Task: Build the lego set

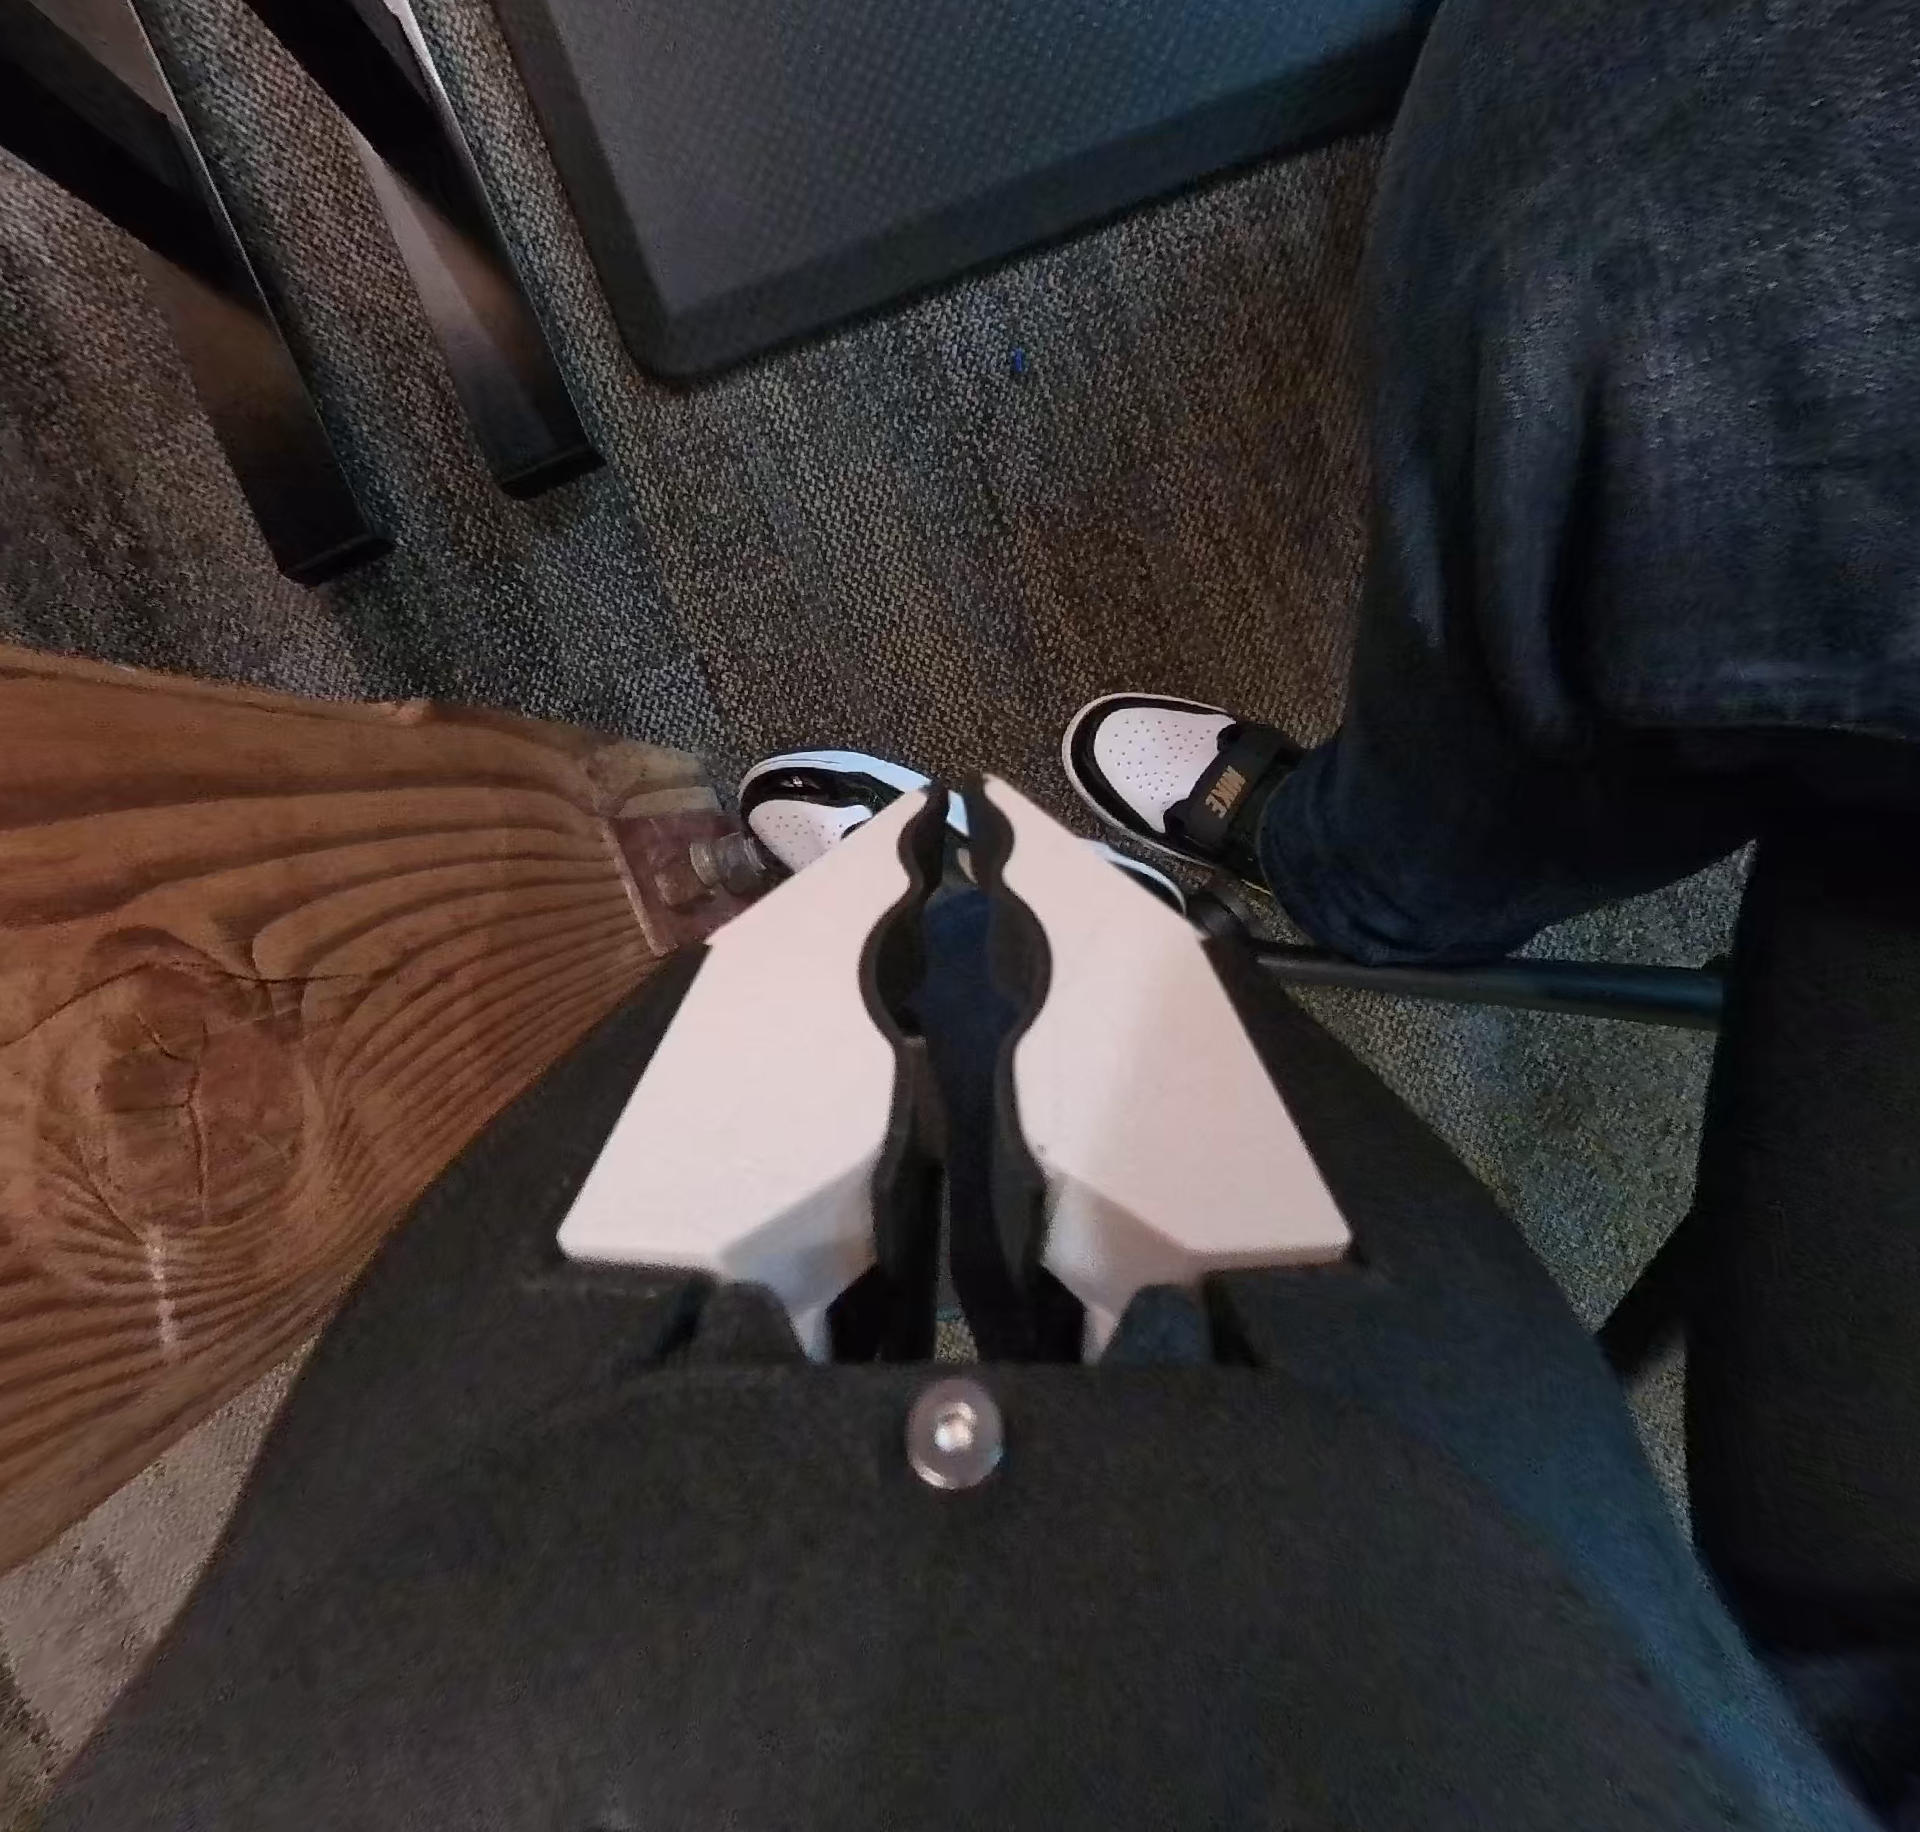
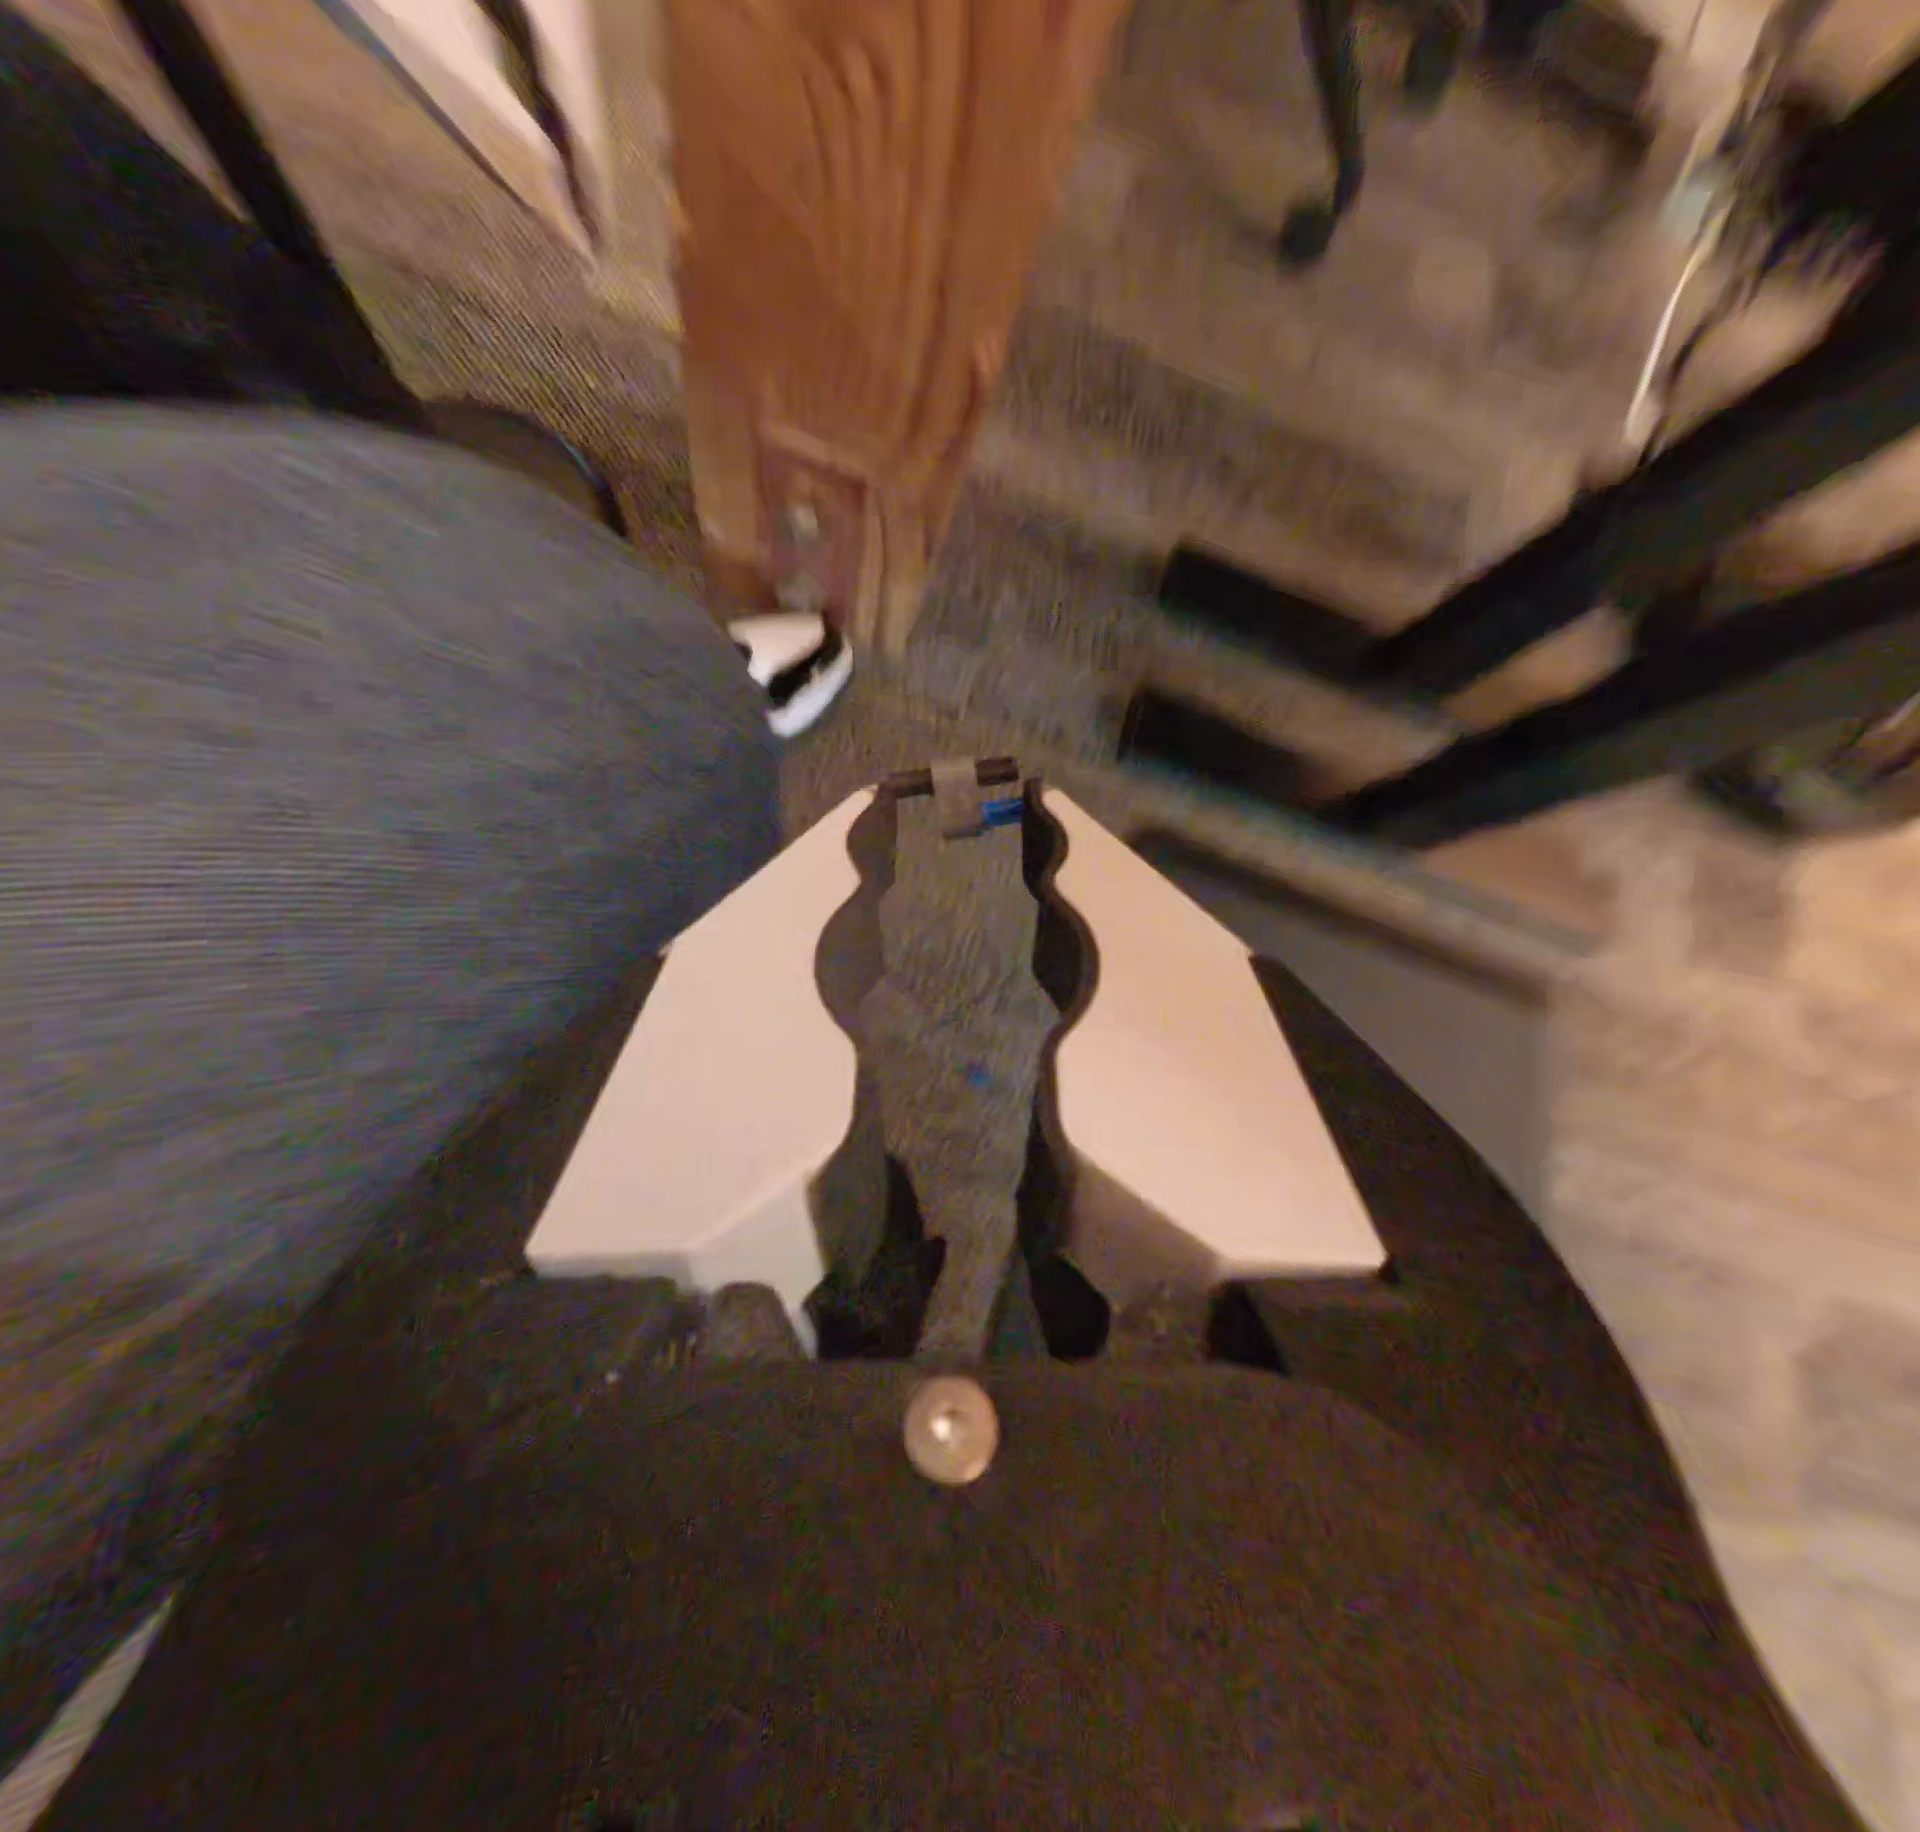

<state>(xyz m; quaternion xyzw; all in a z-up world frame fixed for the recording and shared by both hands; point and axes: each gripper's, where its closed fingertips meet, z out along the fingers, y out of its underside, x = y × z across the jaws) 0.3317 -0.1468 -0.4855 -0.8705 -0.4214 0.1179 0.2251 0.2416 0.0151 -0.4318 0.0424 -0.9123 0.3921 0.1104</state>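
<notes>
Over the carpet (image 1: 935,556), the left tool (image 1: 956,806) points down nearly closed and empty, while the right tool (image 2: 951,795) pinches a small grey-and-blue lego piece (image 2: 971,806) at its tips — the view is blurred.

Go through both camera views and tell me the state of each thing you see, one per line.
Left claw: nearly shut, holding nothing, pointing down at the carpet.
Right claw: shut on a small lego piece at its tips.
Lego piece: grey and black with a blue bit, held off the floor; blurred.
Wooden beam: bolted at its end.
Shoes: flat on the carpet.
</notes>
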